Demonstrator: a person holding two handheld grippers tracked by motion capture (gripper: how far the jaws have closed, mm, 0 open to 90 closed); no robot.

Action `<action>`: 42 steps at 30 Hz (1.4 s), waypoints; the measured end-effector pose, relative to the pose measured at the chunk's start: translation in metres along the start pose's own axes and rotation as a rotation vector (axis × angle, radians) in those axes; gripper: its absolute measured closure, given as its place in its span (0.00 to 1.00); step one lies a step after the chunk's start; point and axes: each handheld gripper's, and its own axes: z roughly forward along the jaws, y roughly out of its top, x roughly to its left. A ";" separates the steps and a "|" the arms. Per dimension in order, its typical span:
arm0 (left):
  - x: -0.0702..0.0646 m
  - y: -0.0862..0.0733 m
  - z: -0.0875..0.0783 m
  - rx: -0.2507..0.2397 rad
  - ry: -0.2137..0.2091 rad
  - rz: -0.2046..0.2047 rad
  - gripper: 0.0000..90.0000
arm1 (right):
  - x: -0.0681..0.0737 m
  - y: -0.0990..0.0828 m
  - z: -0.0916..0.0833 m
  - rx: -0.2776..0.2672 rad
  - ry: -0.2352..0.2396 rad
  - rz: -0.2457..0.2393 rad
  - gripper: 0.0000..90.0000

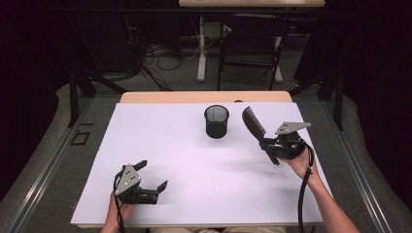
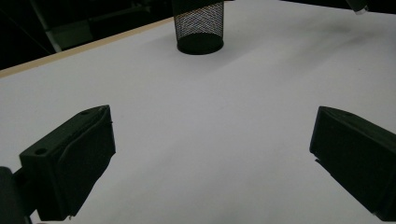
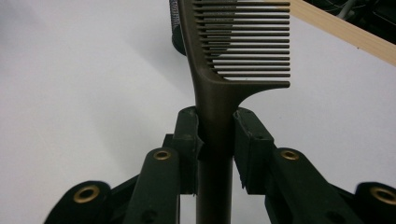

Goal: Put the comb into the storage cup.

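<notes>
White-topped table (image 1: 194, 160) bears 1 black mesh cup (image 1: 216, 121)

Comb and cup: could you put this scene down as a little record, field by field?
held thing: comb, dark, teeth end pointing away from the hand
held by: right gripper, shut on the handle
left gripper: open, holding nothing, low over the table
cup: black mesh, upright, at the far middle
table: white top, wooden far edge
comb and cup: apart, comb to the cup's right in the high view
</notes>
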 end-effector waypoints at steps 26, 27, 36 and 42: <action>0.000 0.000 0.001 0.004 0.012 0.000 0.00 | 0.006 0.022 0.007 -0.086 -0.025 -0.012 0.81; 0.000 0.000 0.001 0.004 0.013 0.000 0.00 | 0.006 0.023 0.007 -0.092 -0.028 -0.014 0.81; 0.000 0.000 0.000 -0.008 0.018 -0.001 0.00 | 0.007 0.031 0.011 -0.103 -0.035 -0.017 0.81; 0.001 0.000 -0.001 -0.006 0.021 0.001 0.00 | 0.006 0.037 0.014 -0.104 -0.041 -0.021 0.81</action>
